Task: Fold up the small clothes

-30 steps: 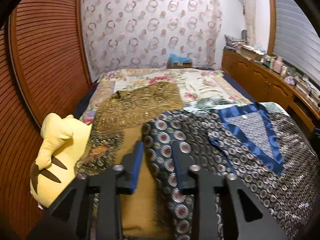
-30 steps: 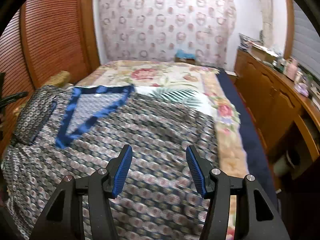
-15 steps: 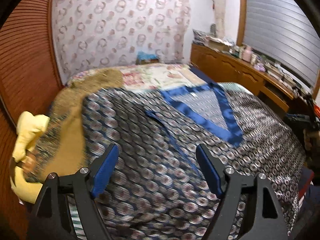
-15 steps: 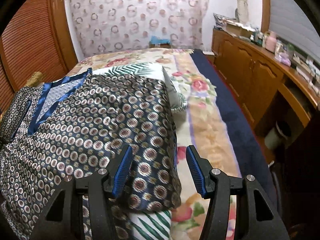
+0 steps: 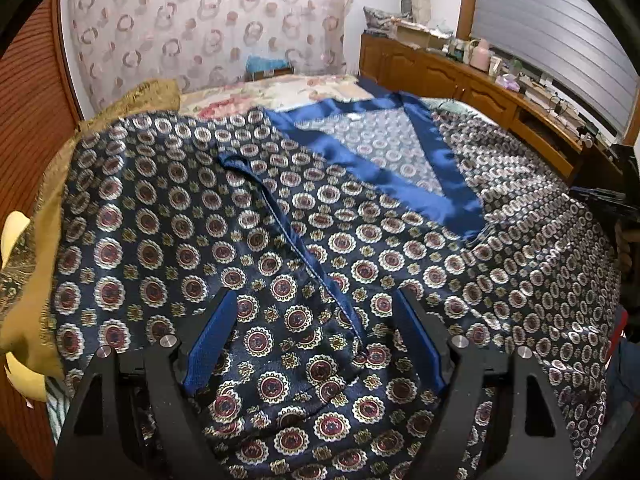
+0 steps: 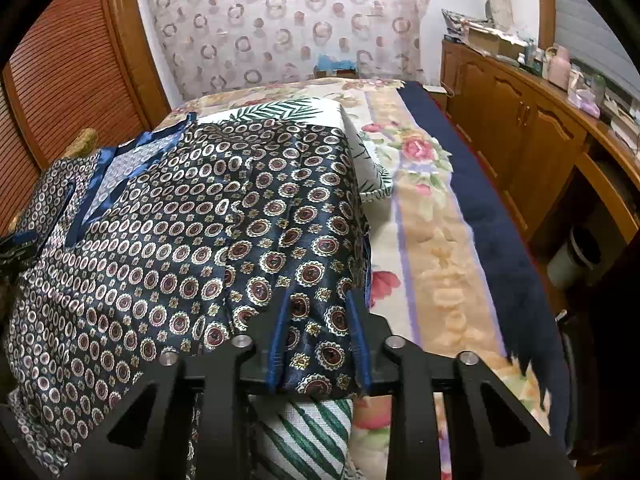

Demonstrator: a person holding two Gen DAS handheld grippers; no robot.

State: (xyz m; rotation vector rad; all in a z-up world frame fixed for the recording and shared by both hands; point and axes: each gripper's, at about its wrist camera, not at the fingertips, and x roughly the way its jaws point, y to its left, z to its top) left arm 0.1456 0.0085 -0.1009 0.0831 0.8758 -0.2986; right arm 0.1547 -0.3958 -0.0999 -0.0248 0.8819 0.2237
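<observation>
While spread flat over the bed (image 6: 436, 216), patterned garment (image 5: 280, 240) with blue satin collar (image 5: 384, 180) covering most of near end. Left hand-held gripper (image 5: 316, 344) pitched steeply down over garment's near part, jaws wide, nothing gripped, cloth only lying below. Right hand-held gripper (image 6: 318, 336) likewise pitched down at garment's right edge (image 6: 352, 264), jaws narrow and closing, fold of fabric between blue pads (image 6: 278, 332).

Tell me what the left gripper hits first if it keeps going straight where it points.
Most likely the patterned shirt itself: the open left gripper points down at the cloth near its blue-edged seam, with nothing else between. How close it is, I can't judge.
</observation>
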